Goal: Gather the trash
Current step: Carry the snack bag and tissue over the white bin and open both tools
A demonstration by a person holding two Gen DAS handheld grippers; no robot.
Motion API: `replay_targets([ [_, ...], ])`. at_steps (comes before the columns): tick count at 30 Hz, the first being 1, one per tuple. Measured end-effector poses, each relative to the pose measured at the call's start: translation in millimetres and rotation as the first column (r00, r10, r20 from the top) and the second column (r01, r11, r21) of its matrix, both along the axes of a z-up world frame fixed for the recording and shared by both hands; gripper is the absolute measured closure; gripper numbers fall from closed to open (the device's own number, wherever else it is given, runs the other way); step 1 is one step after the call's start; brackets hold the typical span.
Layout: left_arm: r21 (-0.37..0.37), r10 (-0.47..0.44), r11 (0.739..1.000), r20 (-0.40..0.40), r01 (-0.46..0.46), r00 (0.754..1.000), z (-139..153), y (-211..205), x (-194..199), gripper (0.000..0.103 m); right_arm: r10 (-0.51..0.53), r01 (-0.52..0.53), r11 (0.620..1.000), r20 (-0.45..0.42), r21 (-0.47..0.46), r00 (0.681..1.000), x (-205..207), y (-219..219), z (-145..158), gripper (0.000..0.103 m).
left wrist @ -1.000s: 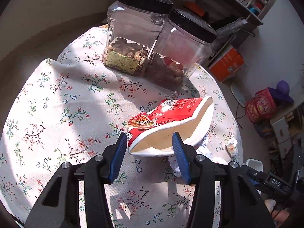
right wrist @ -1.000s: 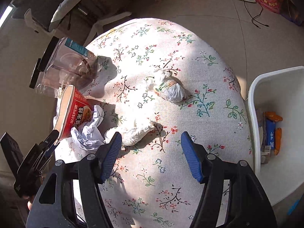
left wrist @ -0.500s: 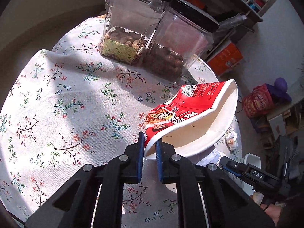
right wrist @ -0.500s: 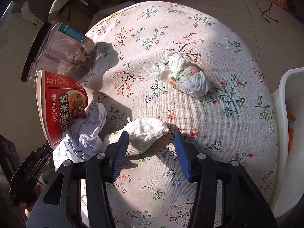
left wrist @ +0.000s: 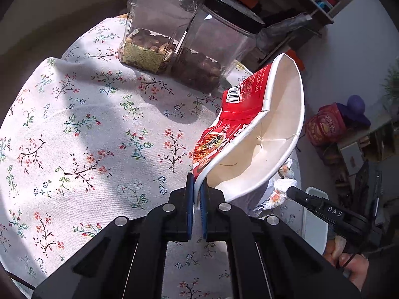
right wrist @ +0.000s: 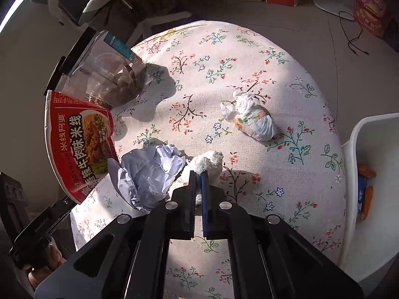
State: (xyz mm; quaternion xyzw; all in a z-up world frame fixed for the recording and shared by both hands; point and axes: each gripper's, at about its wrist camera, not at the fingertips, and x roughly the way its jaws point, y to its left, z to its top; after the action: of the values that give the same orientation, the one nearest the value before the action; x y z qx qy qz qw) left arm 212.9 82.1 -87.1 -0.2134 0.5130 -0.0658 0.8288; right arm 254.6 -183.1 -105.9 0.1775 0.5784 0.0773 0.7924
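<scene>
your left gripper [left wrist: 196, 185] pinches the noodle bowl [left wrist: 261, 134] rim; your right gripper [right wrist: 198, 178] is clamped on a tissue wad [right wrist: 208, 162]

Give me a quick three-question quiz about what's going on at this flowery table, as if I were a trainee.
1. True or false: the left tool is shut on the rim of the red noodle bowl.
2. What does the right tool pinch? A) the white tissue wad B) the crumpled pale blue paper C) a jar lid
3. Fill in: the two clear jars with black lids hold ____.

Key: 1 true; 2 A; 3 nuts. The printed wrapper bundle lies untouched on the tablecloth, and the white bin stands past the table's edge.
</scene>
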Motion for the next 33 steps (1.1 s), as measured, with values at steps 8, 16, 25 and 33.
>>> replay_targets([
  [8,-0.017,0.008,1.0,0.036,-0.007,0.999,22,-3,-8,0.099,-0.017,0.019,0.999,0.044,-0.031,0.999,-8,-9,21,0.1],
  [16,-0.034,-0.006,0.999,0.082,0.008,0.997,42,-21,-11,0.099,-0.038,0.042,0.999,0.102,-0.033,0.994,-21,-24,45,0.1],
  [25,-0.043,-0.095,0.994,0.094,0.099,0.991,46,-74,-14,0.099,-0.113,0.119,0.993,0.16,-0.027,0.981,-40,-63,71,0.1],
  [33,-0.08,-0.208,0.973,0.082,0.214,0.975,38,-138,-22,0.099,-0.215,0.224,0.974,0.221,-0.018,0.951,-60,-113,96,0.1],
])
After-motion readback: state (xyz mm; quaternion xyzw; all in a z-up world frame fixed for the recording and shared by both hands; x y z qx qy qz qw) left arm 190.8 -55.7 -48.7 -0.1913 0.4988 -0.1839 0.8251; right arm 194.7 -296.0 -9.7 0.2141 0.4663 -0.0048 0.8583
